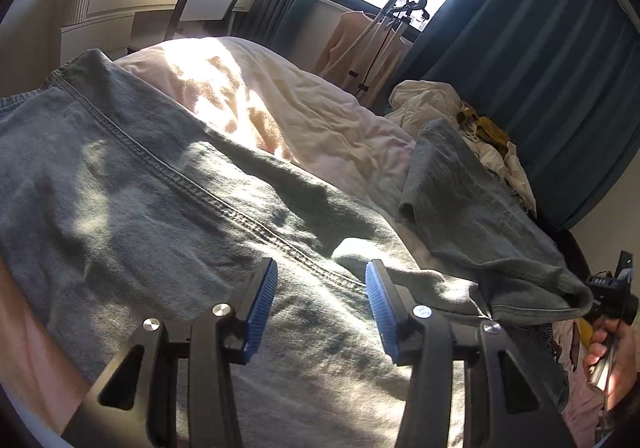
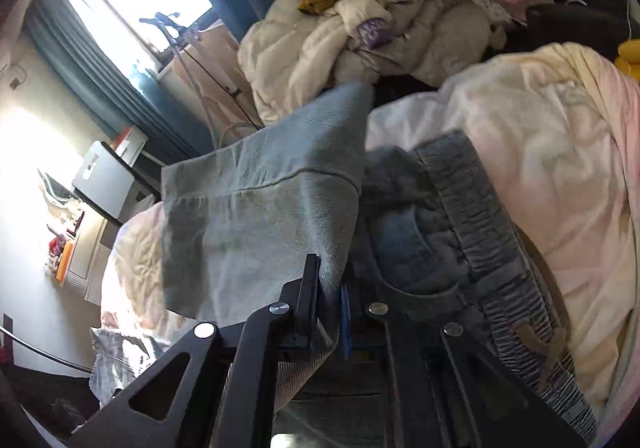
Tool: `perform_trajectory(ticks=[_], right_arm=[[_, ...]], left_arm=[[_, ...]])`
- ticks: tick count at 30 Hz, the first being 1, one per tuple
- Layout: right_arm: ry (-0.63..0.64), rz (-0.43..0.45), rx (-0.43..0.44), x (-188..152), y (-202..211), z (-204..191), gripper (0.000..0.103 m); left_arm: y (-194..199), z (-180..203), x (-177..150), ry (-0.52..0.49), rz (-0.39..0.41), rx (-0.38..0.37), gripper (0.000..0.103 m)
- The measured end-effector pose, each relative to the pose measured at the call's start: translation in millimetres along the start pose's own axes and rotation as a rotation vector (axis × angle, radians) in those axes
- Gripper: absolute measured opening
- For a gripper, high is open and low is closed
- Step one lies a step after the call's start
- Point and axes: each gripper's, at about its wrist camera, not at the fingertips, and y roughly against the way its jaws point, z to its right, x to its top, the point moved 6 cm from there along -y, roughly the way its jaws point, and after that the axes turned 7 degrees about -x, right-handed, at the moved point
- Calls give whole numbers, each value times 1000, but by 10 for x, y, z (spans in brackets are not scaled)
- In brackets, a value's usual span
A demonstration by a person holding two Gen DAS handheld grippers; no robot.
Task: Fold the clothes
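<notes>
A: Left wrist view. Left tongs (image 1: 320,304) released, jaws apart, nothing between them. They hover just over the jeans (image 1: 168,184), pointing down at a slant. Jeans lie spread on the bed (image 1: 256,100); the leg seam runs diagonally from upper left down into the gap between the jaws.

B: Right side?

A: At the right edge, the hand (image 1: 612,352) holds the right tongs' handle; a lifted corner of the denim drapes toward it.

B: Right wrist view?

A: Right tongs (image 2: 332,312) clenched on a fold of the jeans (image 2: 260,208). Cloth rises from the jaws as a raised flap, with the elastic waistband (image 2: 480,216) just right of it. View is rolled hard, so the wrist is twisted.

B: Next move?

A: My read: right carries the flap across along the long axis; left is nearer the flat part and could pin it. Clothes pile (image 2: 360,36) sits beyond.
</notes>
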Motion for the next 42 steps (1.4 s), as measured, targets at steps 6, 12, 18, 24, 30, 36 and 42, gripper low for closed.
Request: perform_trajectory(ticks=[6, 12, 18, 24, 30, 36, 42], right_arm=[[-90, -105, -14, -327, -335, 364, 12], [-171, -55, -26, -495, 32, 487, 21], [-103, 6, -121, -706, 268, 487, 28], [-159, 113, -98, -486, 278, 504, 29], [-176, 71, -39, -404, 51, 583, 30], [-222, 72, -17, -310, -71, 637, 30], [-224, 64, -24, -324, -200, 674, 30]], left_arm=[[-153, 140, -99, 56, -44, -142, 47], [-263, 258, -178, 101, -76, -261, 47], [-325, 401, -236, 101, -75, -284, 47], [-549, 674, -107, 188, -76, -409, 47], [-1289, 846, 54, 436, -90, -486, 47], [-1798, 793, 123, 646, -35, -495, 47], [-1805, 794, 82, 640, -52, -396, 47]])
